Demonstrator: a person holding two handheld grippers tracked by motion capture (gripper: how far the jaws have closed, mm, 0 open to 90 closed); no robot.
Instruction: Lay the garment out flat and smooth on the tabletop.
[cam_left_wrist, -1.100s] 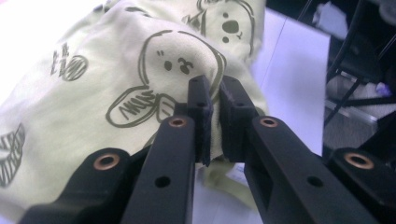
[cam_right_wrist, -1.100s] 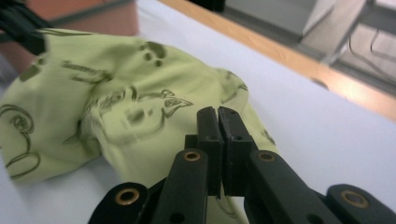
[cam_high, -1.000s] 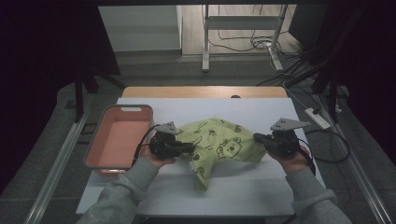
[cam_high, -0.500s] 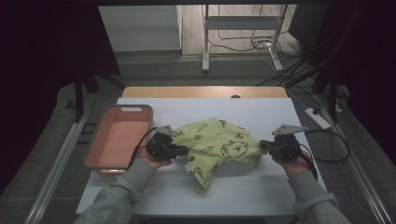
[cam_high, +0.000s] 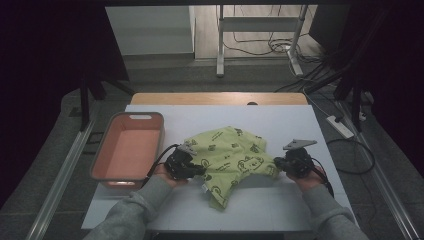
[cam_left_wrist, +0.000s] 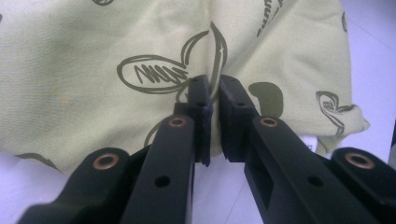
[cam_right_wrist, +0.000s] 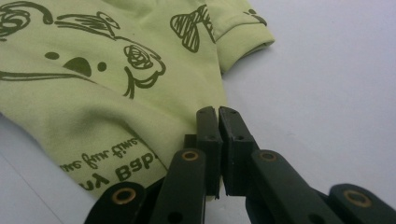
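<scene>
A light green garment (cam_high: 230, 155) with dark cartoon prints lies crumpled on the white table (cam_high: 280, 120). My left gripper (cam_high: 197, 170) grips its left edge. In the left gripper view the jaws (cam_left_wrist: 215, 88) stand nearly together, with a fold of the cloth (cam_left_wrist: 93, 37) pinched between them. My right gripper (cam_high: 277, 162) holds the garment's right edge. In the right gripper view its jaws (cam_right_wrist: 218, 114) have just eased apart a little, and the hem of the cloth (cam_right_wrist: 93, 93) is still caught between them. Both grippers sit low, close to the tabletop.
A pink rectangular tub (cam_high: 131, 150) stands at the table's left side, just left of my left hand. A wooden strip (cam_high: 220, 98) runs along the table's far edge. Cables and metal stand legs (cam_high: 220, 45) lie on the floor beyond.
Both grippers have sunk toward the table with the garment held between them. The cloth, earlier lifted and bunched, now rests lower and flatter on the table.
</scene>
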